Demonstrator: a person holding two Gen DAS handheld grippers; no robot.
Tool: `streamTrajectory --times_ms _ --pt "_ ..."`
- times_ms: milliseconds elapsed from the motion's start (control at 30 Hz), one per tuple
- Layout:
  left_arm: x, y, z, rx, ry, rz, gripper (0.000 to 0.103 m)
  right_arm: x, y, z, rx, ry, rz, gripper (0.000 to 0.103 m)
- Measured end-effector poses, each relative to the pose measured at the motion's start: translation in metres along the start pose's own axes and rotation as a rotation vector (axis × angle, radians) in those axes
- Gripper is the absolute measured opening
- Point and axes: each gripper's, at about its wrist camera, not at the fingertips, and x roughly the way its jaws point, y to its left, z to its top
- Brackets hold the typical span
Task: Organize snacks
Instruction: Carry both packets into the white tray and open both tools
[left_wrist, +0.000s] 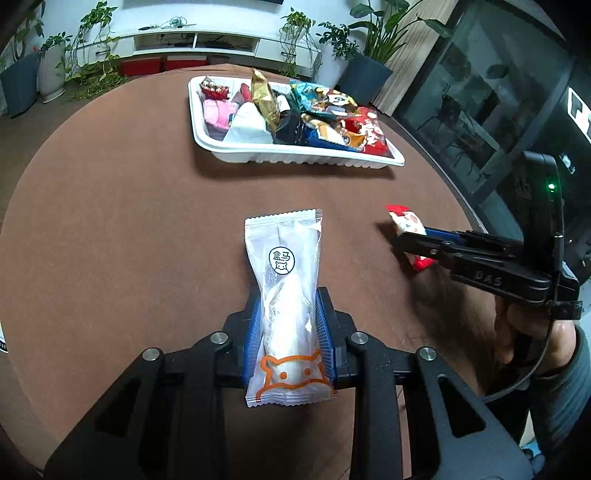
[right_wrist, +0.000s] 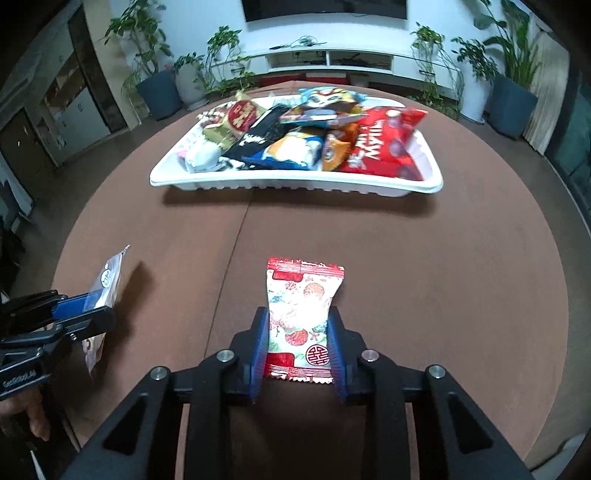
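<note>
- Left wrist view: sits behind the left claw, angled steeply down, close above the tabletop.
- Right wrist view: same placement behind the right claw.
- Shared: white tray at the far side; each view catches the other claw.

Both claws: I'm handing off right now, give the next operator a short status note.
Left claw: shut on the clear white snack packet, held above the brown table.
Right claw: shut on the red-and-white candy packet, also over the table.
White tray: at the far side of the table, already piled with many snack bags.
Done: most snacks are in the tray; both last packets are gripped.
Left: probably carry both packets to the tray and release them. No other loose snacks are visible on the table.
</note>
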Motion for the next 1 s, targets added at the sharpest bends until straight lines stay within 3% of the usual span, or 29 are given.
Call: streamTrajectory --times_ms 267,500,767,1000 --pt "-0.015 0.004 0.029 -0.011 -0.052 -0.004 0.025 -0.024 -0.059 0.013 0.176 -0.066 0.009 0.032" --pt "-0.03 0.012 0.092 0.012 -0.131 0.043 0.026 -0.05 -0.087 0.053 0.191 -0.153 -0.029 0.032" --pt "-0.019 0.019 0.169 0.019 -0.174 0.073 0.025 -0.061 -0.025 0.139 0.014 -0.264 0.032 0.032" --pt "0.025 0.027 0.2 0.027 -0.128 0.109 0.026 -0.004 0.023 0.183 -0.083 -0.189 0.057 0.032"
